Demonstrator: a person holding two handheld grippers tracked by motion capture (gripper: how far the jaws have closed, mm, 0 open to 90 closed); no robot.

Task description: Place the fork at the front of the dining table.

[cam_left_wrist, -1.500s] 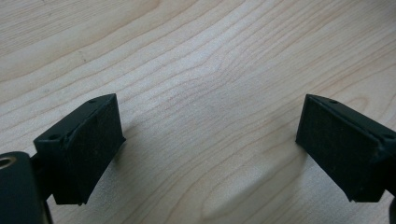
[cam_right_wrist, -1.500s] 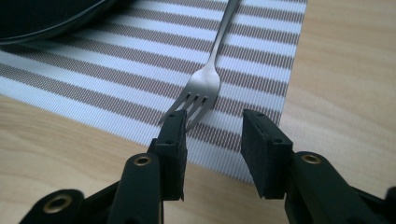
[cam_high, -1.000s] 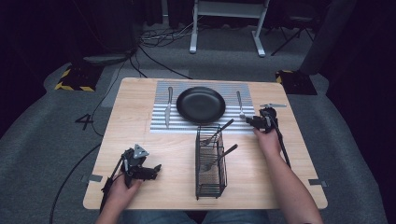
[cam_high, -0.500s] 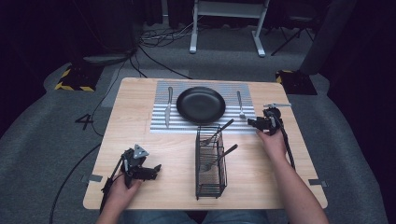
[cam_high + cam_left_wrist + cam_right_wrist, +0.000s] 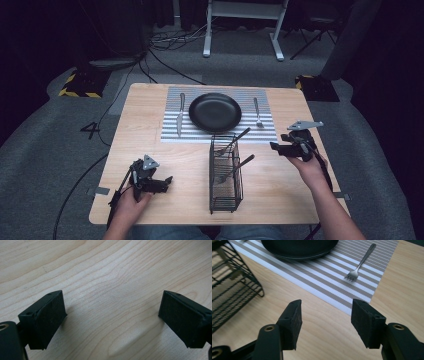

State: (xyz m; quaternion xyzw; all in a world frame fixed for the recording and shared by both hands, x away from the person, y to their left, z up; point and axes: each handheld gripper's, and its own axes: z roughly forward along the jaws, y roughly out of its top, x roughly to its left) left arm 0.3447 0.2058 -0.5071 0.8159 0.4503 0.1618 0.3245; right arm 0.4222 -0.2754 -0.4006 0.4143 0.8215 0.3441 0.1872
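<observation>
A: What is your right hand-held gripper (image 5: 278, 146) doing at this moment?

B: You are holding it above the right part of the desk (image 5: 150, 150), just off the striped placemat (image 5: 270, 131). Its jaws have just been opening and are standing apart, with nothing between them. In the right gripper view, bare wood and the placemat's edge are lying under the gap.

A: And where is the fork (image 5: 359, 265) sitting?

B: The fork is lying flat on the right side of the placemat, just beside the black plate (image 5: 215, 111). In the right gripper view its tines are pointing toward your gripper and its handle is running away from it. The fork and your gripper are apart.

A: What is your left hand-held gripper (image 5: 166, 182) doing?

B: You are resting it low over the near left part of the desk. Its jaws are spread wide and are holding nothing; plain wood grain is showing between them in the left gripper view.

A: What else is lying on the desk?

B: A knife (image 5: 180, 113) is lying on the placemat's left side. A black wire caddy (image 5: 225, 175) is standing between your two hands, with two utensils leaning out of it.
</observation>
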